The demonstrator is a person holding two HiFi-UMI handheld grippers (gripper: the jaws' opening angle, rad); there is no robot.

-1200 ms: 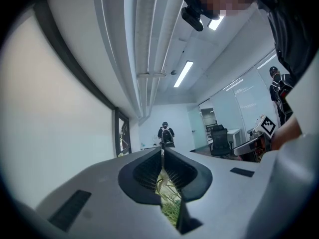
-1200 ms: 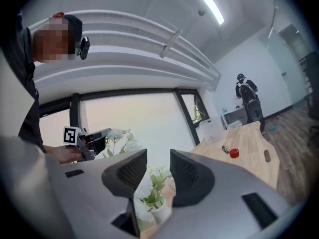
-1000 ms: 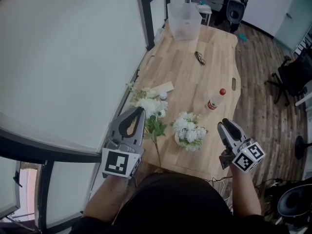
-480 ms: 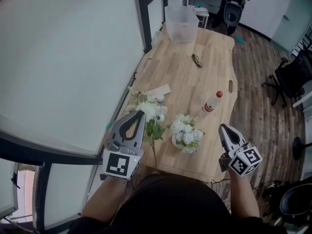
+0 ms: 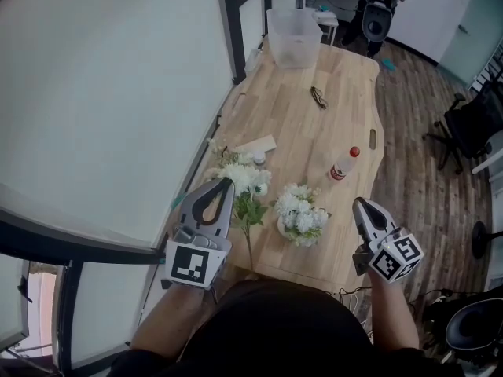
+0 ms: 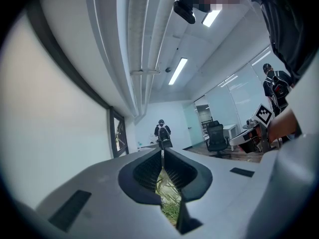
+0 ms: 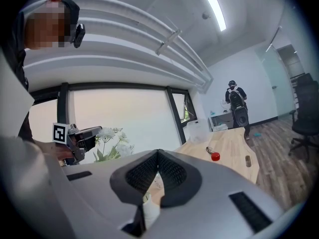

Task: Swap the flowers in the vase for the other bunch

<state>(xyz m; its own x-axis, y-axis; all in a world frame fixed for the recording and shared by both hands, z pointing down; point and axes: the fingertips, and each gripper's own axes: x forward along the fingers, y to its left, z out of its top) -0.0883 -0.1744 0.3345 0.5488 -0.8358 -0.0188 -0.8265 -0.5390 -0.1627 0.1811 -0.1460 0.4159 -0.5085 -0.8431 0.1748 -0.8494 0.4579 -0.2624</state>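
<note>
Seen from above, a long wooden table (image 5: 314,124) runs away from a person who holds a gripper in each hand at its near end. A small pale vase (image 5: 284,228) stands close to the near edge, filled with white flowers (image 5: 302,210). Just to its left a loose bunch (image 5: 242,177) of white blooms and green leaves lies flat on the wood, its long thin stem (image 5: 251,247) pointing back toward the person.

The left gripper (image 5: 225,182) hovers over the loose bunch, jaws pressed together on nothing. The right gripper (image 5: 358,203) hangs to the right of the vase, apart from it, jaws likewise closed and empty.

Both bunches look light, with soft heads that would crush or shed under a squeeze. The stems are probably the place to pinch: low on the vase's flowers, just above the rim, and on the bare stem of the loose bunch. The vase seems small and light enough to tip or lift with the flowers, so steadying it looks wise
</note>
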